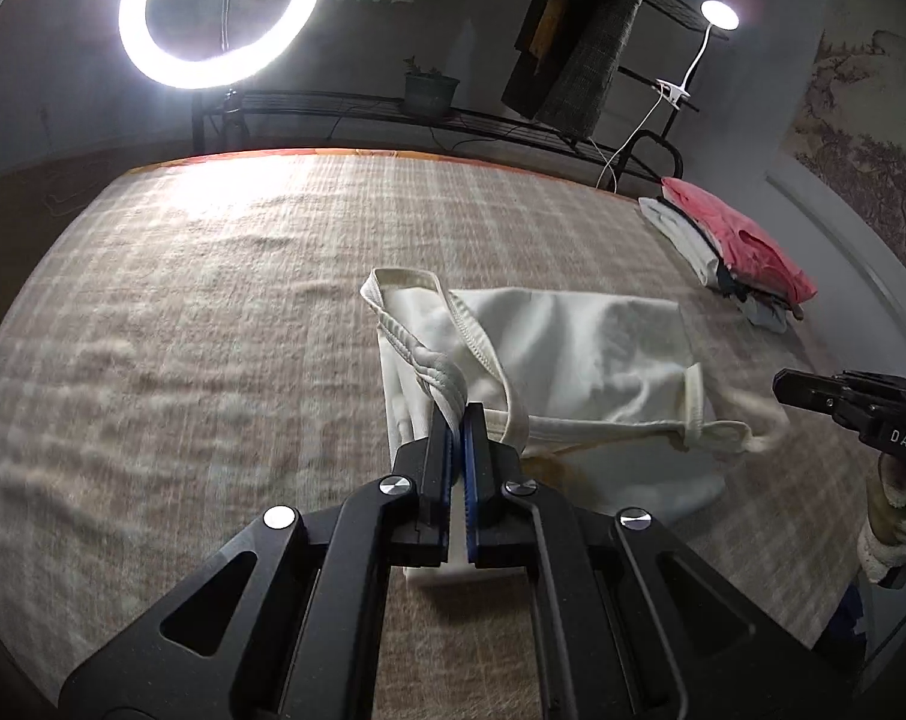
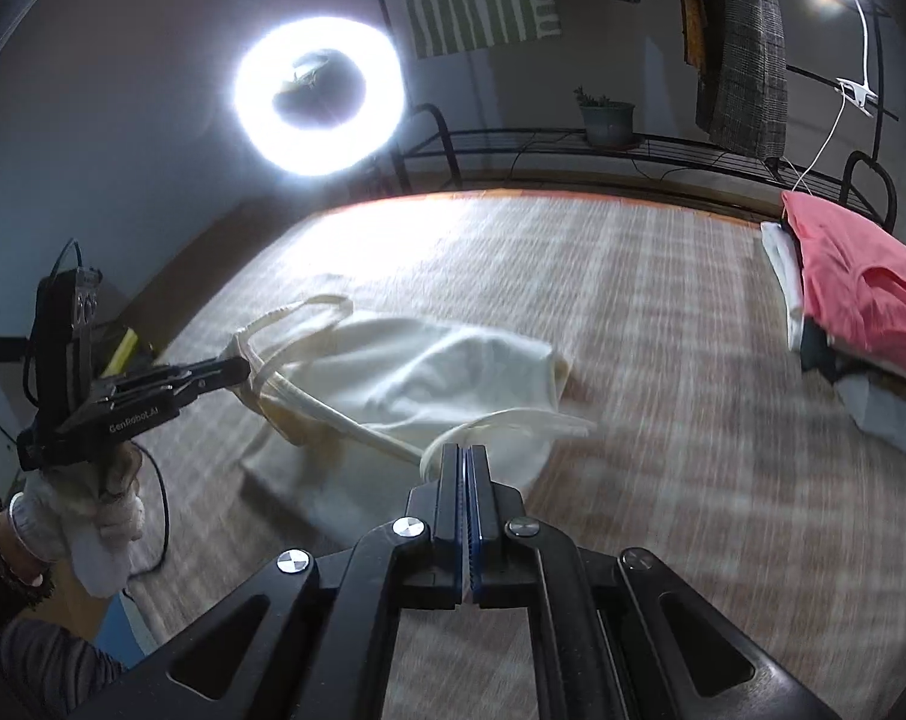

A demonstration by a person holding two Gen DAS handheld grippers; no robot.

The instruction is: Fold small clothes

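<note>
Two hand-held grippers share one garment here, over a wide surface (image 1: 183, 312) covered in a beige checked cloth, lit at its far edge by a ring light (image 1: 220, 11).

The garment is a cream sleeveless top (image 1: 579, 348), lying rumpled near the middle of the surface with its straps pulled up off the cloth. Off at the far right corner sits a stack of folded clothes (image 2: 855, 312), a pink piece on top, well apart from the cream top.

Behind the surface runs a black wire shelf (image 2: 633, 147) carrying a small potted plant (image 2: 606, 120); dark clothes (image 1: 579, 54) hang above it, and a clip lamp (image 1: 719, 15) glows beside them.

The left hand-held gripper (image 1: 459, 414) is clenched on a bunched strap of the cream top, the ribbed band twisted between its blue-lined fingers (image 1: 476, 420). The right hand-held gripper (image 2: 466, 456) is likewise clamped tight, with the other strap looped at its tip; that strap is blurred, and in the left wrist view it trails toward the gripper's black tip.

A gloved hand (image 2: 102, 516) carries the left tool, with a bracelet at the wrist. The other glove (image 1: 891, 510) shows at the right edge of the left wrist view.
</note>
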